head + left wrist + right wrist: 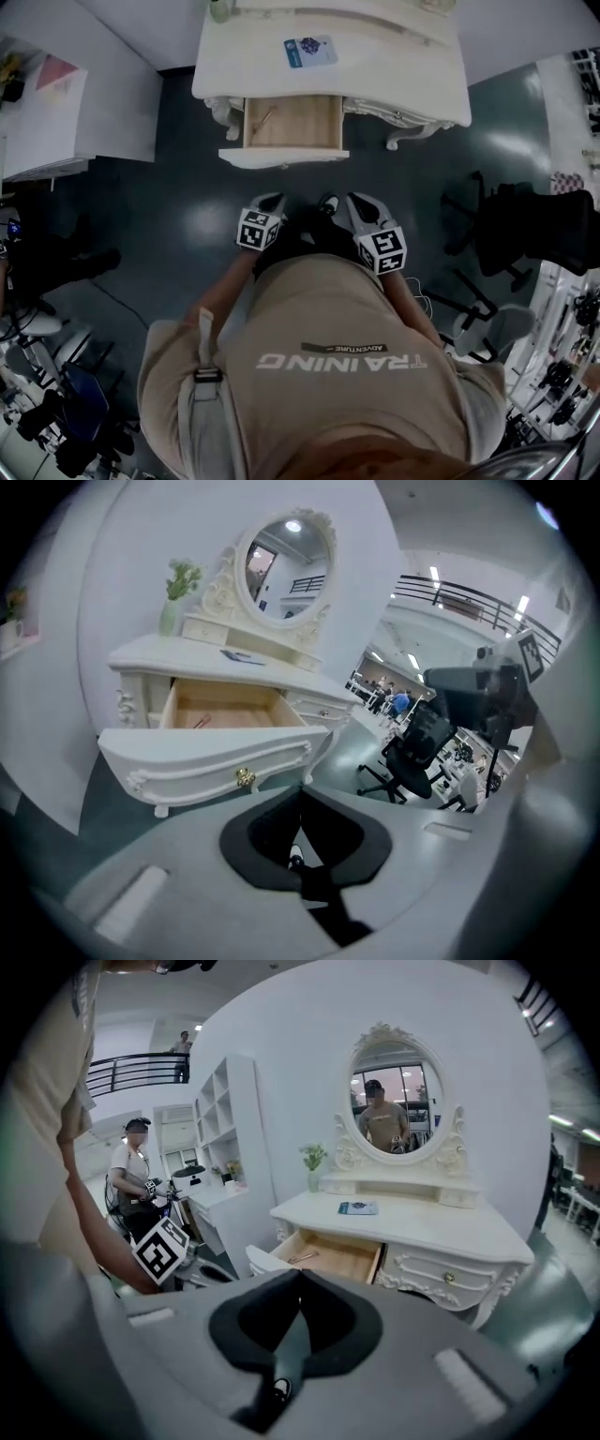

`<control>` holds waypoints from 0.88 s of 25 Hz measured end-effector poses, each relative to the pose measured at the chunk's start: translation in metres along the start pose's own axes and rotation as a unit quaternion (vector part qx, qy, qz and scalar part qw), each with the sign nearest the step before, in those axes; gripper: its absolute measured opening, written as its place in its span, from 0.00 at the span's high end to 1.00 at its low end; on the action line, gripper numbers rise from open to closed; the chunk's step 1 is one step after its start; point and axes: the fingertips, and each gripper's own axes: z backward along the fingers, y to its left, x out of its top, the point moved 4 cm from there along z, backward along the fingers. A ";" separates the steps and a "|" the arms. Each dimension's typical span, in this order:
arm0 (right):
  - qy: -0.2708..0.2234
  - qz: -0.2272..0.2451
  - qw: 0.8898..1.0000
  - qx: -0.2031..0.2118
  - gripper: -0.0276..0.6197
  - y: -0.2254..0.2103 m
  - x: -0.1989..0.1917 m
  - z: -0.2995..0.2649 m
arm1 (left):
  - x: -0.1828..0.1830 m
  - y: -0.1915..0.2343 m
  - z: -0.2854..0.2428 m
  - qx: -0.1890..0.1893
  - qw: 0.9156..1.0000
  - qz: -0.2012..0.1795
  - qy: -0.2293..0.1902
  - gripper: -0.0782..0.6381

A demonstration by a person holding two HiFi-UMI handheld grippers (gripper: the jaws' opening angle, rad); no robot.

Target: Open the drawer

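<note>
The white dressing table (412, 66) stands ahead of me with its left drawer (292, 123) pulled out. The drawer's wooden bottom shows, and a small thin object (264, 117) lies in it. The curved drawer front (216, 766) carries a brass knob (246, 778). My left gripper (272, 200) hangs shut and empty a short way in front of that drawer front, apart from it. Beside it, my right gripper (354, 202) is also shut with nothing between its jaws. In the right gripper view the open drawer (333, 1255) lies past the shut right gripper (300, 1279).
A blue booklet (309, 51) lies on the tabletop. An oval mirror (289, 569) and a small plant vase (170, 611) stand at the back. The right drawer (448, 1279) is closed. A black office chair (534, 230) is at the right, a white cabinet (66, 112) at the left.
</note>
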 end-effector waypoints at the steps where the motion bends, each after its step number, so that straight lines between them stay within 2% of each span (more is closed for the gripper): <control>1: 0.004 0.002 1.000 -0.001 0.95 0.001 -0.005 0.004 | 0.005 -0.007 0.005 -0.003 1.000 -0.009 -0.013 0.88; 4: -0.003 0.013 1.000 0.006 0.95 -0.002 -0.007 0.009 | 0.037 -0.028 0.019 -0.004 0.997 -0.043 -0.066 0.88; 7: -0.035 0.028 0.999 0.018 0.95 0.002 0.004 0.014 | 0.068 -0.049 0.042 0.007 0.991 -0.072 -0.113 0.88; 11: -0.083 0.064 0.994 0.024 0.95 0.005 0.031 0.045 | 0.100 -0.087 0.079 0.021 0.985 -0.054 -0.164 0.88; 14: -0.097 0.099 0.990 0.012 0.95 -0.012 0.050 0.065 | 0.129 -0.106 0.094 0.031 0.980 -0.064 -0.188 0.88; 19: -0.132 0.121 0.984 -0.011 0.95 -0.038 0.077 0.086 | 0.165 -0.117 0.127 0.059 0.966 -0.095 -0.231 0.88; 22: -0.168 0.096 0.981 -0.032 0.95 -0.035 0.086 0.105 | 0.162 -0.124 0.139 0.068 0.966 -0.099 -0.231 0.88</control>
